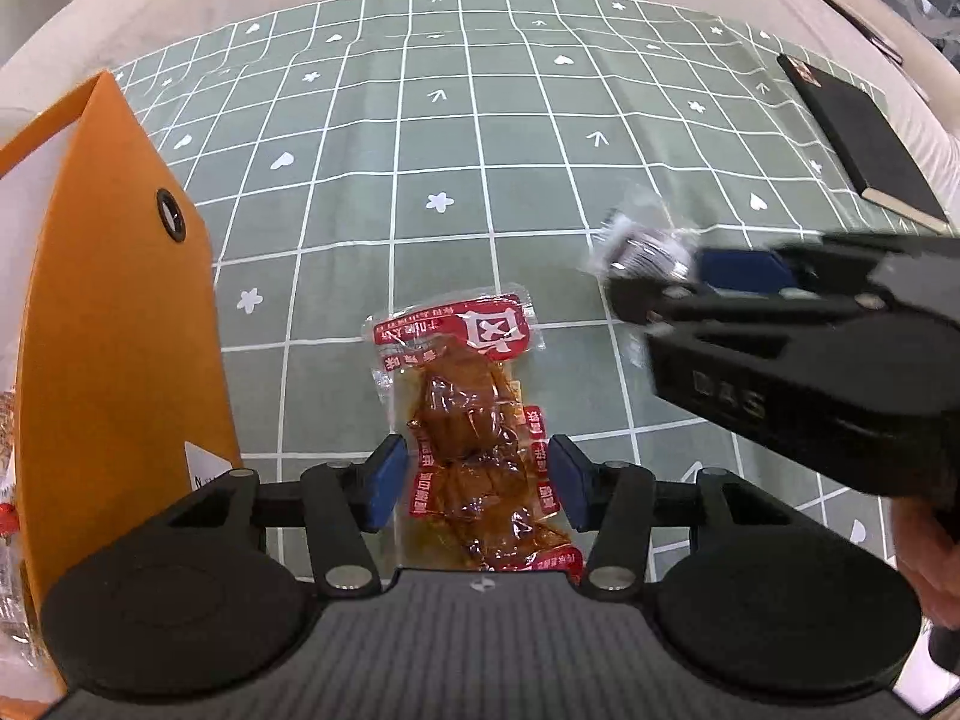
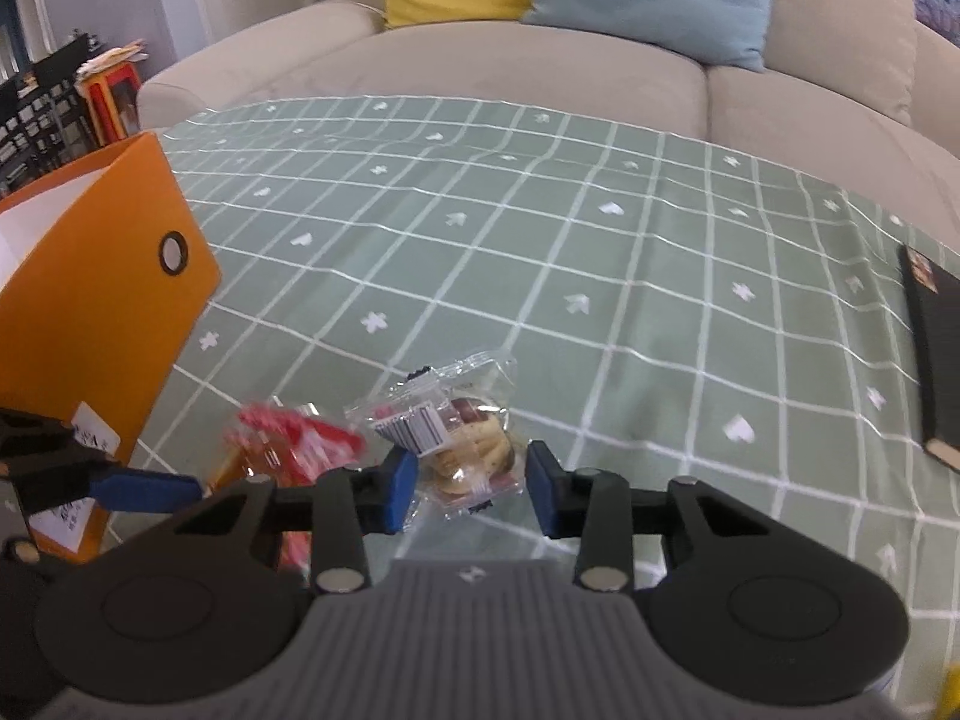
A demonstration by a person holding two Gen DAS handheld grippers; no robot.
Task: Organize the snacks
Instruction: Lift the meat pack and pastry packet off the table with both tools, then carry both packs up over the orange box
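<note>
A red-and-clear packet of brown snack (image 1: 474, 420) lies on the green checked tablecloth (image 1: 480, 180), between the open blue pads of my left gripper (image 1: 477, 483), which do not touch it. A clear packet of cookies with a barcode label (image 2: 462, 438) sits between the pads of my right gripper (image 2: 471, 489), which stand apart with gaps on both sides. In the left wrist view the right gripper (image 1: 678, 282) is at the right with that clear packet (image 1: 642, 246), blurred. The red packet (image 2: 294, 444) also shows in the right wrist view.
An orange open-topped box (image 1: 114, 312) stands at the left with some wrapped snacks inside; it also shows in the right wrist view (image 2: 90, 276). A black notebook (image 1: 864, 144) lies at the far right. A beige sofa (image 2: 480, 60) with cushions is behind.
</note>
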